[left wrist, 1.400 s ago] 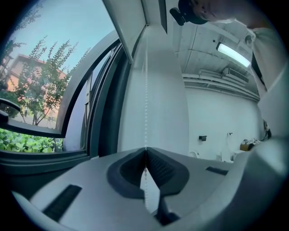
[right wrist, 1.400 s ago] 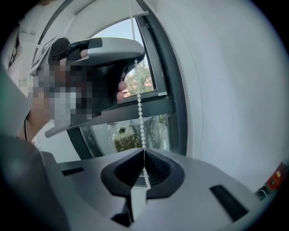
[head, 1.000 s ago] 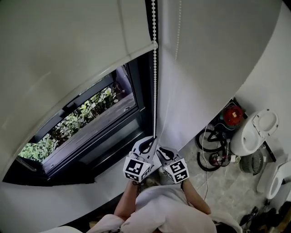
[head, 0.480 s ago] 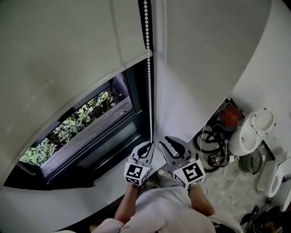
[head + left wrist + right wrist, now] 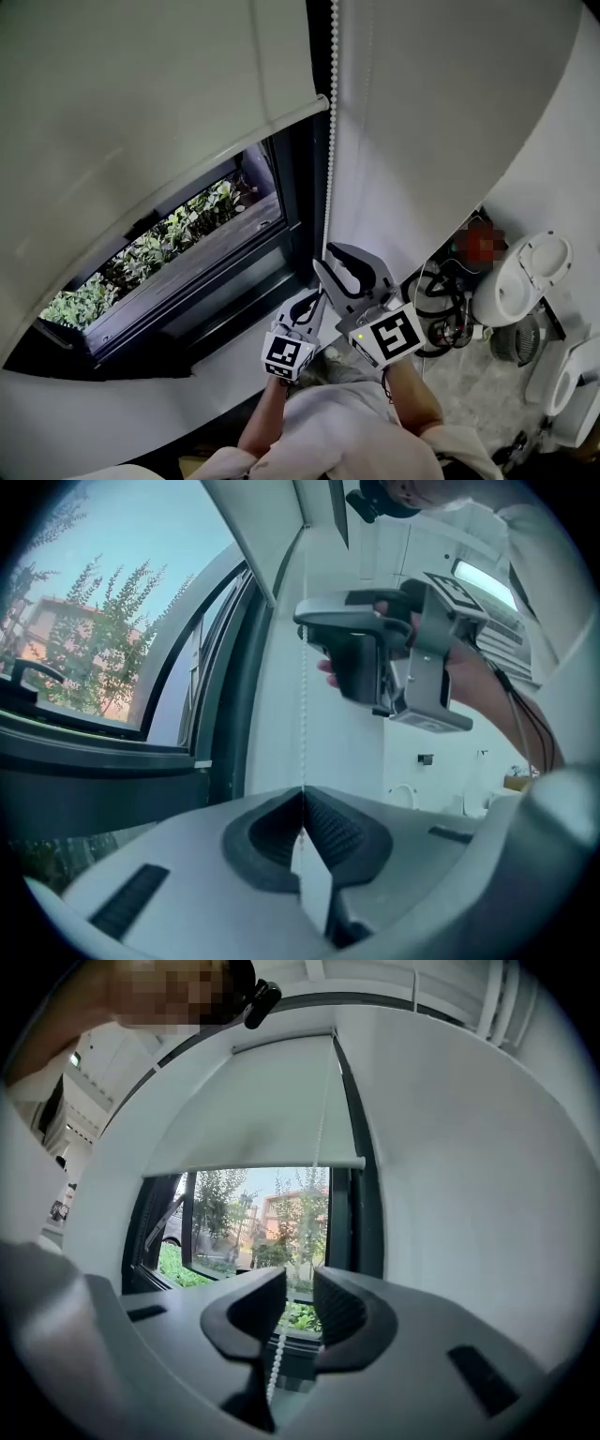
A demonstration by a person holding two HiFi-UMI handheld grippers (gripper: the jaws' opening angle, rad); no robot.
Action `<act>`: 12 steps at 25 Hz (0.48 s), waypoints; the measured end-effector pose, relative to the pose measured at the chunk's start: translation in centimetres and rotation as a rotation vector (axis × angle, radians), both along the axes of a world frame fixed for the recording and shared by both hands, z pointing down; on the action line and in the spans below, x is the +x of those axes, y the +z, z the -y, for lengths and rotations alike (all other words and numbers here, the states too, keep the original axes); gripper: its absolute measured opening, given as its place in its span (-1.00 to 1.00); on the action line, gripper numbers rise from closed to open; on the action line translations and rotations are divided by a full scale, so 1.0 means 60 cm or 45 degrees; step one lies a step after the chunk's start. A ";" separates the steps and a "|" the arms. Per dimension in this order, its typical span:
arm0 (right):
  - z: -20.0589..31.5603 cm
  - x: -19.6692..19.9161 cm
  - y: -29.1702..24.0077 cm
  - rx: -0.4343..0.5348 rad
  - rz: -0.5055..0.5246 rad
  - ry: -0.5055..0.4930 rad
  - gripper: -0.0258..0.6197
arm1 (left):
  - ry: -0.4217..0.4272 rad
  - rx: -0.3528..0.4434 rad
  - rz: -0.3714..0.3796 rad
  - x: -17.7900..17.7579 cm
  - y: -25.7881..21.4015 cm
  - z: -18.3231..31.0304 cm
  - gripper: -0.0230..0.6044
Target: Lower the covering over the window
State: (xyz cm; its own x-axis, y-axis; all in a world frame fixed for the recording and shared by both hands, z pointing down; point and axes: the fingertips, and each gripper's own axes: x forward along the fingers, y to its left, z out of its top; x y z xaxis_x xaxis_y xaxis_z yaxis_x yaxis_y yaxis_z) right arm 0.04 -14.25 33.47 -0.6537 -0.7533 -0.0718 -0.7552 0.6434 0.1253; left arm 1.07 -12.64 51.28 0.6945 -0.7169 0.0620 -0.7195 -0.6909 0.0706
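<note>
Rising, right gripper [image 5: 298,1286] just opened its jaws around the bead chain [image 5: 328,169].

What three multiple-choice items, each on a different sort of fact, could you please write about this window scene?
1. Where does the bead chain hang relative to the window?
A. Along its right edge
B. Along its left edge
C. Across the middle of the glass

2. What colour is the roller blind?
A. Red
B. White
C. Dark blue

3. How do the left gripper's jaws stand?
A. Wide apart with nothing between them
B. Shut on a window handle
C. Shut on the bead chain

Answers:
1 A: in the head view the chain drops straight down at the window's right side.
2 B: the blind is a plain white sheet in both the head view and the right gripper view.
3 C: the left gripper view shows the pads together with the chain pinched between them.
</note>
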 end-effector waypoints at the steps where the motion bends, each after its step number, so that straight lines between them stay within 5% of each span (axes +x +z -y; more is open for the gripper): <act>1: 0.001 -0.003 -0.001 0.003 -0.006 -0.002 -0.76 | -0.003 0.000 -0.002 -0.001 0.000 -0.001 -0.88; 3: 0.001 -0.008 0.000 -0.006 0.015 -0.018 -0.91 | -0.006 0.004 -0.005 -0.002 -0.001 -0.002 -0.88; 12: -0.005 -0.007 0.003 0.012 0.146 0.001 -0.93 | -0.008 0.007 -0.017 -0.012 0.000 0.003 -0.88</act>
State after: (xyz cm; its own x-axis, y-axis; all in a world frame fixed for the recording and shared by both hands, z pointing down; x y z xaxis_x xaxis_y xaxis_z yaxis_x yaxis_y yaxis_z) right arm -0.39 -13.92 33.63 -0.6399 -0.7530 -0.1531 -0.7656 0.6418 0.0437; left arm 0.35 -12.80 51.30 0.6907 -0.7215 0.0487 -0.7229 -0.6868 0.0762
